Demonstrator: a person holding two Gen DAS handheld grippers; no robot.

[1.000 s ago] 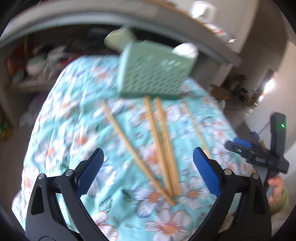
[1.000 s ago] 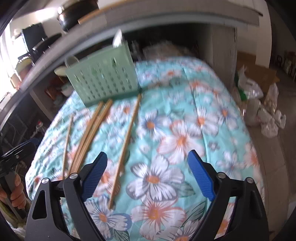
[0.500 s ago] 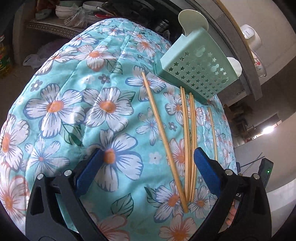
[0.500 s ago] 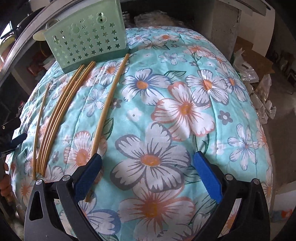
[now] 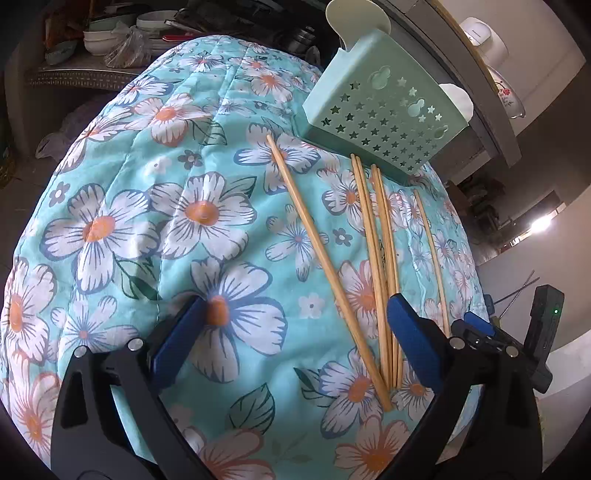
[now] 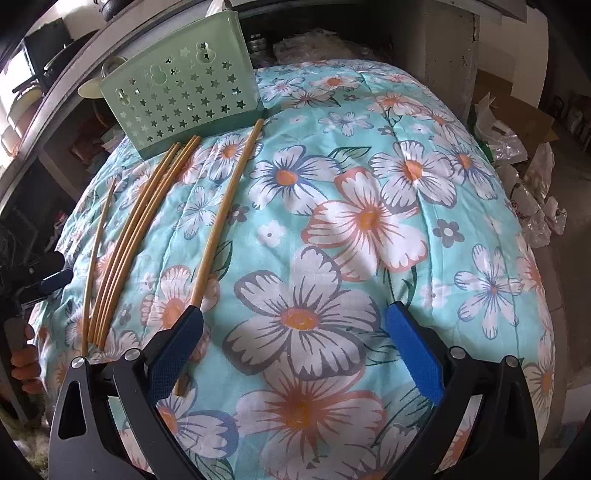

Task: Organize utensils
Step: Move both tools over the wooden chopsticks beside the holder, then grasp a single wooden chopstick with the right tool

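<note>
Several bamboo chopsticks lie on a floral turquoise cloth (image 5: pixel 147 184). One single chopstick (image 5: pixel 321 254) lies slanted, a tight bunch (image 5: pixel 380 251) lies right of it, and a thin one (image 5: pixel 430 236) lies furthest right. A mint-green perforated holder (image 5: pixel 384 122) stands at their far ends. My left gripper (image 5: pixel 295 328) is open, with the near ends of the single stick and the bunch between its fingers. My right gripper (image 6: pixel 293 328) is open over bare cloth; the single chopstick (image 6: pixel 225 218) runs past its left finger (image 6: pixel 177 350). The holder (image 6: pixel 181 99) and bunch (image 6: pixel 136 229) sit to its left.
A grey counter edge (image 5: pixel 491 110) curves behind the holder. Bowls sit on a dark shelf (image 5: pixel 110 33) at the back. Plastic bags (image 6: pixel 517 147) and a cardboard box (image 6: pixel 517 107) lie on the floor to the right. A hand (image 6: pixel 22 358) shows at the left edge.
Both grippers have dropped closer to the cloth and steadied; the chopsticks now lie nearer the fingers. Both stay open and nothing on the cloth has moved.
</note>
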